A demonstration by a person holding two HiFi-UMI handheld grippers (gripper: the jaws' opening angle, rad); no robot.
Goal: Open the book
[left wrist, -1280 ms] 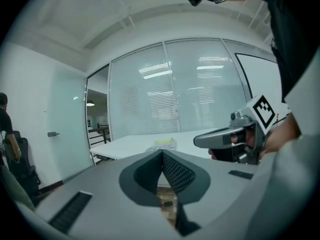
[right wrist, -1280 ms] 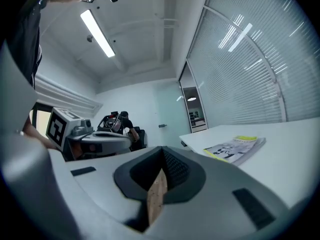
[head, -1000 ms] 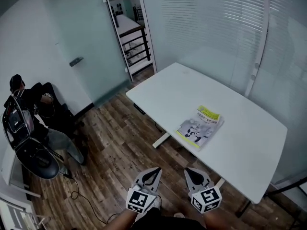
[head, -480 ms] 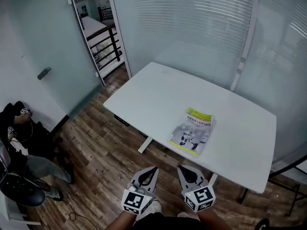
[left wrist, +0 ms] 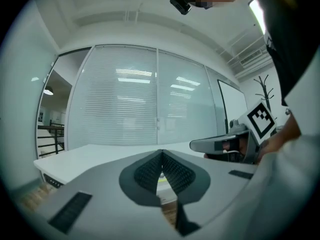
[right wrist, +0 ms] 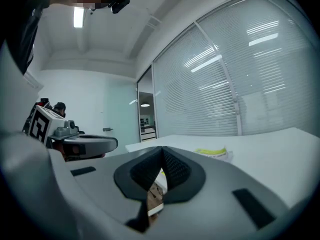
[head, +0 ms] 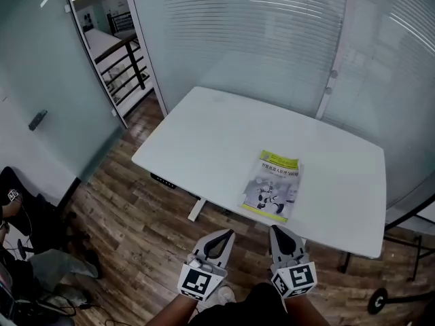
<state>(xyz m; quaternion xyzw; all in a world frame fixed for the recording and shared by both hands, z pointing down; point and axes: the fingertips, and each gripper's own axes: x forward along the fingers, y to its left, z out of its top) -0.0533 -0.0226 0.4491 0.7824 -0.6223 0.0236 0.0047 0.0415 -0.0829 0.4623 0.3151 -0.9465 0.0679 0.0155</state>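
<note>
A closed book (head: 270, 185) with a yellow-and-grey cover lies flat on the white table (head: 204, 138), close to its near edge. Both grippers hover over the wooden floor just short of that edge and point level at the table. My left gripper (head: 224, 235) is shut and empty, below and left of the book. My right gripper (head: 277, 231) is shut and empty too, straight below the book. In the right gripper view the book (right wrist: 212, 152) shows beyond the shut tips (right wrist: 162, 149). The left gripper view shows its own shut tips (left wrist: 161, 152) and the right gripper (left wrist: 220, 145) beside it.
Glass walls with blinds (head: 272, 39) stand behind the table, and a glass door (head: 41, 100) is at the left. A seated person (head: 17, 250) is at the lower left on the wooden floor (head: 129, 236). A stand base (head: 377, 301) sits at the lower right.
The view has swung round, so the table and book now lie straight ahead. Both grippers have moved closer to the table's near edge. Their jaws have stayed shut.
</note>
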